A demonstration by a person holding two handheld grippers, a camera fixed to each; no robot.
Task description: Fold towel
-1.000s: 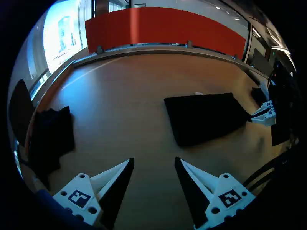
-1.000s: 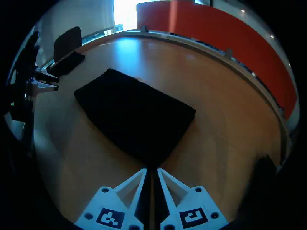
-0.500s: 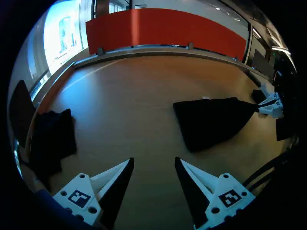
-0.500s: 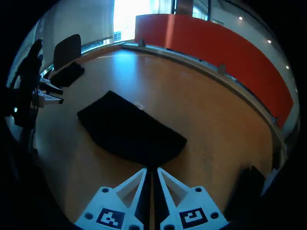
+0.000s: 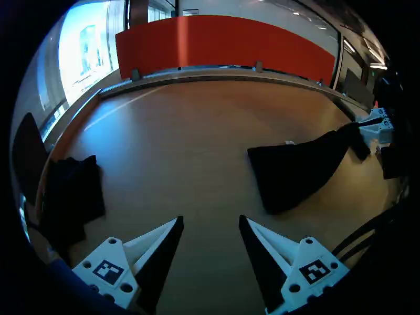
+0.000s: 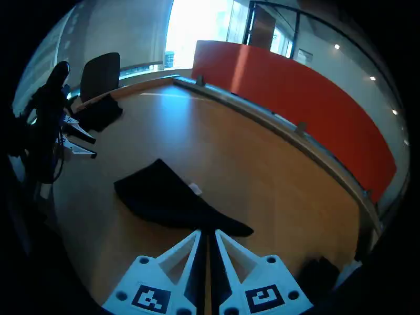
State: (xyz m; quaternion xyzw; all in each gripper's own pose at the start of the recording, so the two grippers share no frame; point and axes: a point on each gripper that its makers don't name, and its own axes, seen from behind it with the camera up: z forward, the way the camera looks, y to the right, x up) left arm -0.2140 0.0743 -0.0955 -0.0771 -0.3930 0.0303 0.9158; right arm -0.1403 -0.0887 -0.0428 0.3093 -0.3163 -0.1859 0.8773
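Left tool (image 5: 210, 231) fingers are spread wide with nothing gripped, bare desk (image 5: 173, 136) being seen between them; the tool is judged to be kept free for taking another edge once the fold is under way. In the left gripper view, a dark cloth pile (image 5: 71, 194) is set at 9 o'clock, well apart from the work, while the towel (image 5: 294, 170) is found at 3 o'clock, mostly flat on the desk, with one corner drawn up off the surface to the right tool (image 5: 379, 128) near the 2 o'clock edge. That corner is presumably held raised so that it can be carried over the rest of the cloth. The slope of the raised cloth is made plain from this side. In the right gripper view, the left tool is seen at 9 o'clock, the towel tapers from the centre toward 6 o'clock, and the right tool's fingers are shown pressed nearly together on that corner, a closure that cannot be judged from the other view.
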